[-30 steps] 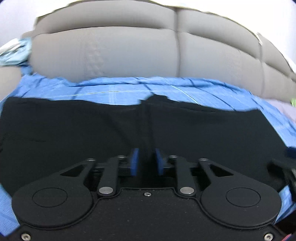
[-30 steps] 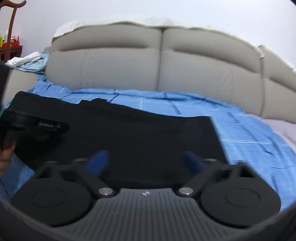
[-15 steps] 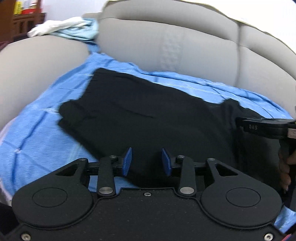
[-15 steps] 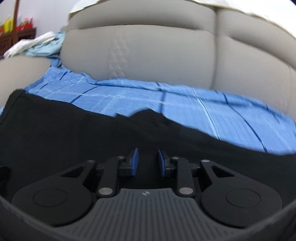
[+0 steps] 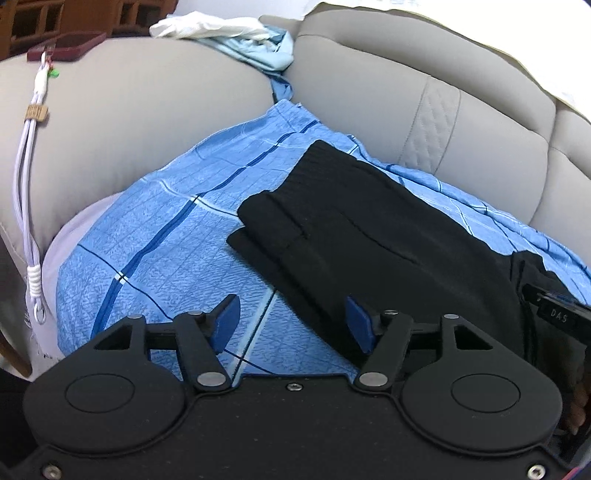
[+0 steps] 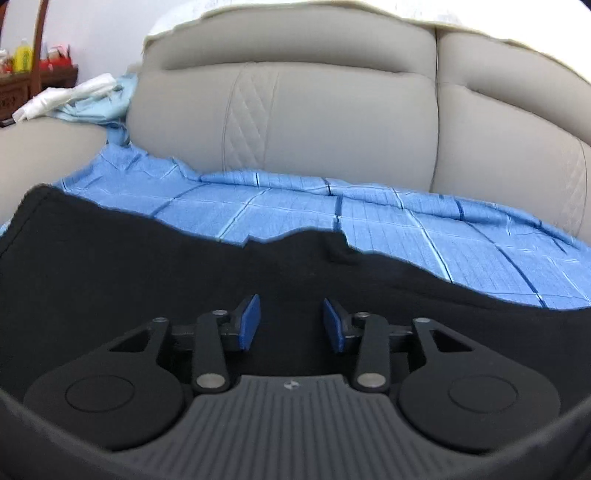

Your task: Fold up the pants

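The left gripper stands with its blue pads well apart, having just opened from the narrow gap it showed half a second ago; the near edge of the black pants lies between the pads beside the right-hand one, and neither pad presses on the cloth. A second ago this camera looked straight at the sofa back with the pants spread wide across the view; now it faces more to the left, so the sofa arm with a white cord draped over it has come into sight, and the pants show as a folded stack with layered edges on the blue checked sheet. The right gripper has also just opened, after pinching almost shut half a second ago; its pads are apart with black cloth lying under and between them, not clamped. In its view the pants fill the foreground much as they did half a second ago, with the sheet behind them. At the right edge of the left view the other gripper's body sits over the far end of the pants. White and pale blue cloths lie on the sofa arm's top.
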`<state>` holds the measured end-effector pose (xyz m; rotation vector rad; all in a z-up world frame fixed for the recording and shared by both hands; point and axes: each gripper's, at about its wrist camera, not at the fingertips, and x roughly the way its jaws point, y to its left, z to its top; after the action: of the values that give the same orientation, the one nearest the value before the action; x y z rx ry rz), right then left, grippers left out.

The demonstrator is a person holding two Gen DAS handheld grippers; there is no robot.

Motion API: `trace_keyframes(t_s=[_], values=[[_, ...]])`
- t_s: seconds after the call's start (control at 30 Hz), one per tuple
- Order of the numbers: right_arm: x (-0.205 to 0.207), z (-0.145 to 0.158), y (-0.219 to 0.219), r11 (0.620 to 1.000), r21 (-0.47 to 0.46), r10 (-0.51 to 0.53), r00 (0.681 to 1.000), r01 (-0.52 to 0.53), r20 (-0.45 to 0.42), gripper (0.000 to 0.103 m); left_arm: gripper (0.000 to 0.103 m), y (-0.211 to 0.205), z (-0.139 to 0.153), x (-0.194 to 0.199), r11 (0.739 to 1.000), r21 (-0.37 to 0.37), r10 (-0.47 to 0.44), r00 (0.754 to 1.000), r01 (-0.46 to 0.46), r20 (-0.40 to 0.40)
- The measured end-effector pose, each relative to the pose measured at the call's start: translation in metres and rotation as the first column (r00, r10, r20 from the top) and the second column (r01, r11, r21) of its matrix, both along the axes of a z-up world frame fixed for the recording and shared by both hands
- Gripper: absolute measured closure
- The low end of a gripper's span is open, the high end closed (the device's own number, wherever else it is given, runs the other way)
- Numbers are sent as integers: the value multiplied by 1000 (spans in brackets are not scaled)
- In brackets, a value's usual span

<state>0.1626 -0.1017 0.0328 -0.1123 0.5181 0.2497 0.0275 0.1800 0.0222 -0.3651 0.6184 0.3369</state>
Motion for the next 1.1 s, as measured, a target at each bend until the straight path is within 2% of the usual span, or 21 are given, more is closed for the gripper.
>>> trace_keyframes(t_s=[0.07, 0.17, 0.23, 0.3, 0.47, 0.6, 0.7, 0.8, 1.1], values=[[4, 5, -2, 1000, 28, -5, 1000, 6, -21, 42, 38, 2, 0, 0, 1000, -7, 7, 1000, -7, -2], [-5, 14, -12, 993, 119, 18, 1000, -15, -23, 37, 36, 4, -1, 2, 1000, -3, 14, 1000, -14, -6], [-21, 20, -17, 992, 124, 31, 999, -32, 14, 30, 36, 4, -1, 3, 1000, -2, 14, 1000, -14, -9], [-39, 23, -21, 994, 109, 22, 999, -26, 37, 28, 33, 4, -2, 5, 1000, 2, 13, 1000, -13, -10], [-91, 15, -38, 988, 153, -7, 999, -1, 51, 19, 30, 6, -5, 11, 1000, -10, 23, 1000, -24, -16], [-123, -6, -39, 991, 131, -34, 996, 22, 88, 17, 26, 6, -7, 14, 999, -22, 33, 999, -33, -7], [-131, -27, -31, 995, 91, -52, 994, 43, 93, 16, 23, 7, -8, 16, 999, -20, 31, 999, -31, -4], [-140, -41, -22, 998, 46, -52, 984, 45, 171, 12, 21, 10, -8, 18, 999, -24, 30, 1000, -30, 0], [-147, -51, -25, 997, 63, -50, 968, 35, 245, 10, 19, 24, -9, 22, 995, -74, 74, 997, -71, 36]])
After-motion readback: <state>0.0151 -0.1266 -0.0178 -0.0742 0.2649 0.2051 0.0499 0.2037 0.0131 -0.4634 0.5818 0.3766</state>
